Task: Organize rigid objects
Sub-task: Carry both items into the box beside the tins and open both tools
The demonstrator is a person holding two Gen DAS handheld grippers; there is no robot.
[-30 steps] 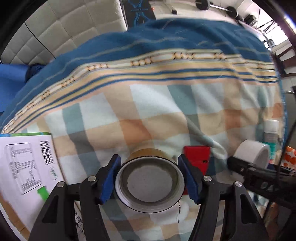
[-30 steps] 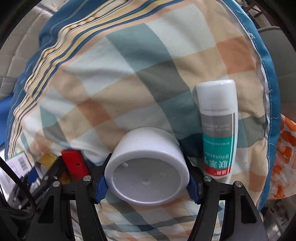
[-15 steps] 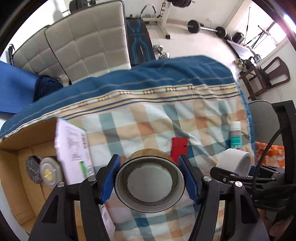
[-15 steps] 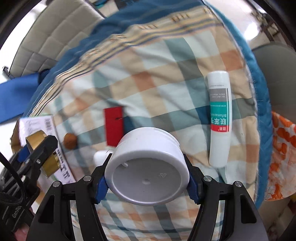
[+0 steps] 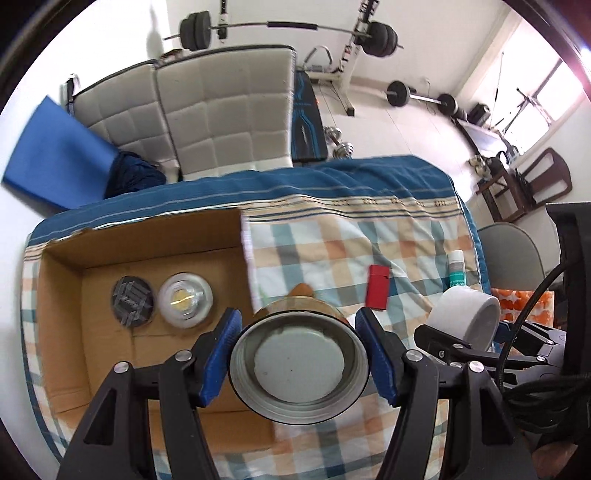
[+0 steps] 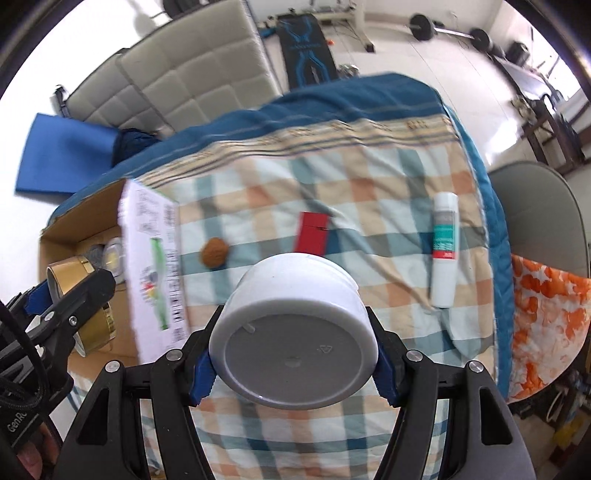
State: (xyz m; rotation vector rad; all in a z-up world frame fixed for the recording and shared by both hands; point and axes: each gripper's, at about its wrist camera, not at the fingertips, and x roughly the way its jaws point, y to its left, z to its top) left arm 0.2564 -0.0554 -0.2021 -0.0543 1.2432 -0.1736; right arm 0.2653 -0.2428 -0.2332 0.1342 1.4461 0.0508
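Note:
My left gripper (image 5: 299, 360) is shut on a gold tin (image 5: 299, 365), held high above the bed beside the open cardboard box (image 5: 62, 295); the tin also shows in the right wrist view (image 6: 79, 306). My right gripper (image 6: 293, 363) is shut on a white jar (image 6: 295, 336), held above the checked blanket; the jar also shows in the left wrist view (image 5: 465, 317). On the blanket lie a red box (image 6: 312, 234), a walnut (image 6: 214, 255) and a white tube (image 6: 443, 254). In the box lie a black disc (image 5: 132, 297) and a round white lid (image 5: 184, 300).
The box's white printed flap (image 6: 155, 258) stands up along its right side. The checked blanket (image 5: 332, 251) covers the bed. Beyond it stand grey cushioned seats (image 5: 207, 118), a blue mat (image 5: 55, 151), barbells (image 5: 288, 27) and a grey chair (image 6: 543, 214) at right.
Both grippers rose high above the bed with their loads. The view widened: the box interior, the walnut and the room came into sight.

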